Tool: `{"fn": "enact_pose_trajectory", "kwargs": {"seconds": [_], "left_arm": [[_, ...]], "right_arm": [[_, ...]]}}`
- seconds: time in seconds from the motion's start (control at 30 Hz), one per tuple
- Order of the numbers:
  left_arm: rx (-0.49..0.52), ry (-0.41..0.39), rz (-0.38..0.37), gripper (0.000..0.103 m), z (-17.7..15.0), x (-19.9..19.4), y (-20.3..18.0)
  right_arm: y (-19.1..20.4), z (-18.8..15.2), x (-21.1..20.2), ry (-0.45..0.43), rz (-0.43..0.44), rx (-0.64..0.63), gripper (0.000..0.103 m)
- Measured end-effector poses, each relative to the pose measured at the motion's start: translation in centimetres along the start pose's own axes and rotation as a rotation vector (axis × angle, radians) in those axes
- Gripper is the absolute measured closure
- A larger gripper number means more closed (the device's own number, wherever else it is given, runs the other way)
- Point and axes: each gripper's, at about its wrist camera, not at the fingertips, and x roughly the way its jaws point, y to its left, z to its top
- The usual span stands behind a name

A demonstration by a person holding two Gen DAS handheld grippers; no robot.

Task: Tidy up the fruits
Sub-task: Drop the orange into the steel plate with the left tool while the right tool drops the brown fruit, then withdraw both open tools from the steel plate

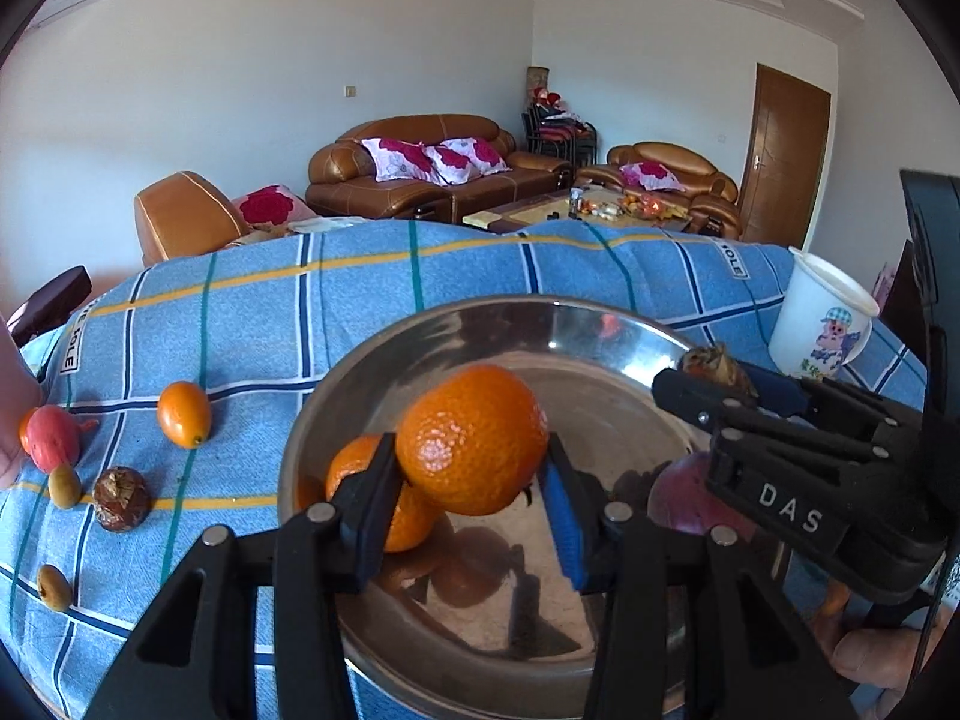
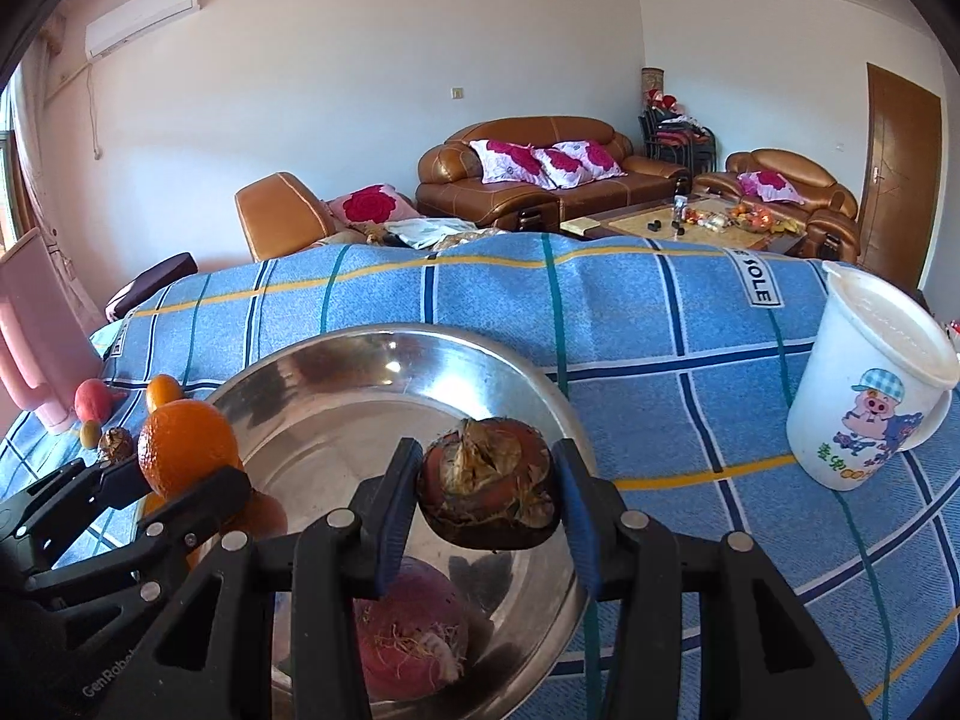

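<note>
I have both claws loaded over the steel bowl (image 1: 336, 396). My left claw (image 1: 468, 498) is clamped on an orange (image 1: 471, 438), hanging above the bowl's near-left part, where another orange (image 1: 354, 468) already lies. My right claw (image 2: 489, 504) grips a brown scaly fruit (image 2: 489, 492) — over the bowl's middle. Both drops lie straight below, I judge — the left looks lower.

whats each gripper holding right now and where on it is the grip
The left gripper pinches an orange by its two opposite sides; the right gripper clamps a brown water chestnut the same way, both above the steel bowl.
</note>
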Motion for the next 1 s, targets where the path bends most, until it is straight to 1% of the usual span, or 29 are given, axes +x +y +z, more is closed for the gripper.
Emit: {"fn": "enact_pose_trajectory", "kwargs": {"seconds": [0.1, 0.2, 0.4, 0.5, 0.53, 0.67, 0.77, 0.8, 0.83, 0.9, 0.93, 0.97, 1.0], "left_arm": [[0.044, 0.012, 0.005, 0.057, 0.1, 0.2, -1.1], [0.048, 0.015, 0.014, 0.056, 0.2, 0.5, -1.1], [0.047, 0.012, 0.03, 0.056, 0.2, 0.3, -0.9], [0.039, 0.005, 0.046, 0.054, 0.2, 0.2, -1.0], [0.034, 0.005, 0.041, 0.053, 0.2, 0.1, -0.8], [-0.001, -0.008, 0.062, 0.038, 0.1, 0.1, -0.1], [-0.018, -0.036, 0.07, 0.032, 0.1, -0.4, 0.3], [-0.019, -0.055, 0.08, 0.029, 0.2, -0.7, 0.4], [-0.018, -0.076, 0.093, 0.027, 0.2, -1.1, 0.5], [-0.026, -0.118, 0.124, 0.012, 0.2, -1.9, 0.8], [-0.036, -0.139, 0.143, 0.008, 0.2, -2.3, 1.1], [-0.048, -0.159, 0.156, 0.0, 0.3, -2.7, 1.4], [-0.06, -0.178, 0.158, 0.0, 0.4, -3.1, 1.7]], "right_arm": [[0.1, 0.1, 0.8, 0.029, 0.016, -0.002, 0.056], [-0.1, 0.0, 1.3, 0.059, 0.035, 0.02, 0.056], [0.3, 0.0, 1.5, 0.061, 0.026, 0.011, 0.056], [0.4, 0.0, 1.6, 0.064, 0.019, 0.004, 0.055], [0.4, 0.0, 1.6, 0.063, 0.018, 0.004, 0.054], [0.1, -0.1, 1.4, 0.055, 0.028, 0.018, 0.054], [0.3, -0.1, 1.3, 0.046, 0.017, 0.01, 0.052], [0.4, -0.2, 1.1, 0.037, 0.005, 0.007, 0.048], [0.4, -0.2, 0.9, 0.024, -0.007, 0.008, 0.041], [0.4, -0.2, 0.3, -0.009, -0.01, 0.01, 0.037], [0.5, -0.2, 0.1, -0.022, -0.026, 0.004, 0.034], [0.7, -0.1, 0.0, -0.033, -0.041, -0.005, 0.032], [0.9, -0.1, -0.3, -0.047, -0.052, -0.014, 0.028]]}}
